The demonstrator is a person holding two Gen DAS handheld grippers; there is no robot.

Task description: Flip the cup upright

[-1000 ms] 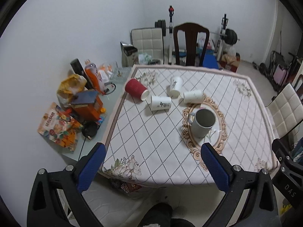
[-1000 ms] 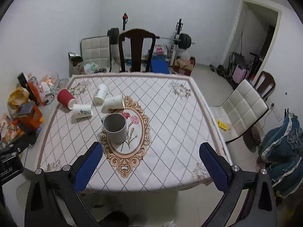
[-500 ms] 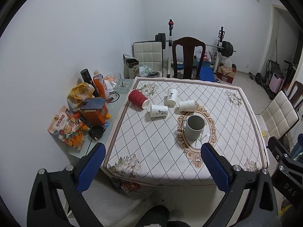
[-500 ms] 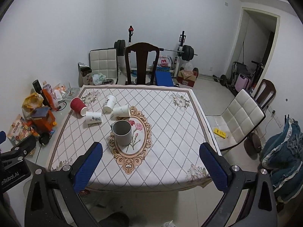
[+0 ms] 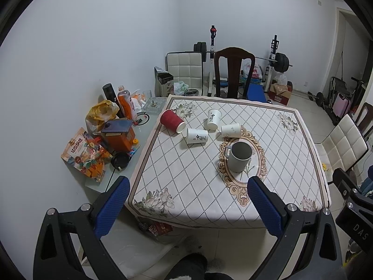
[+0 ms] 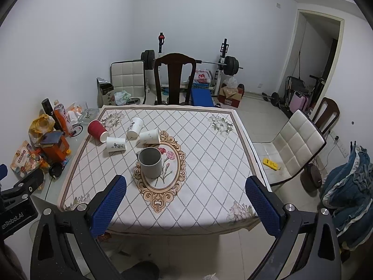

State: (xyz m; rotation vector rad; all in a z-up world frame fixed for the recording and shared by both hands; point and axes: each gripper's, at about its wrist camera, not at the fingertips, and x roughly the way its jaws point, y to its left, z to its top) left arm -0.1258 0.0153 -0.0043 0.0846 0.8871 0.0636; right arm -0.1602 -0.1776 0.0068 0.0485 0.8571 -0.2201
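Note:
A grey mug [image 5: 239, 157] stands upright on the oval pattern of the tablecloth; it also shows in the right wrist view [image 6: 151, 162]. Behind it lie a red ribbed paper cup [image 5: 172, 121] [image 6: 97, 130] and three white paper cups on their sides [image 5: 197, 136] [image 5: 213, 119] [image 5: 230, 130]. My left gripper [image 5: 186, 200] is open and empty, back from the table's near edge. My right gripper [image 6: 186, 200] is open and empty, also off the near edge.
The table [image 5: 186, 214] has a white diamond-pattern cloth. A side surface at the left holds bottles, bags and an orange box [image 5: 117, 136]. A dark wooden chair [image 5: 233, 74] stands behind the table, a white chair [image 6: 296, 144] at the right, gym gear beyond.
Both grippers have pulled back and up from the table, so the table and cups look smaller and farther. Nothing on the table has moved.

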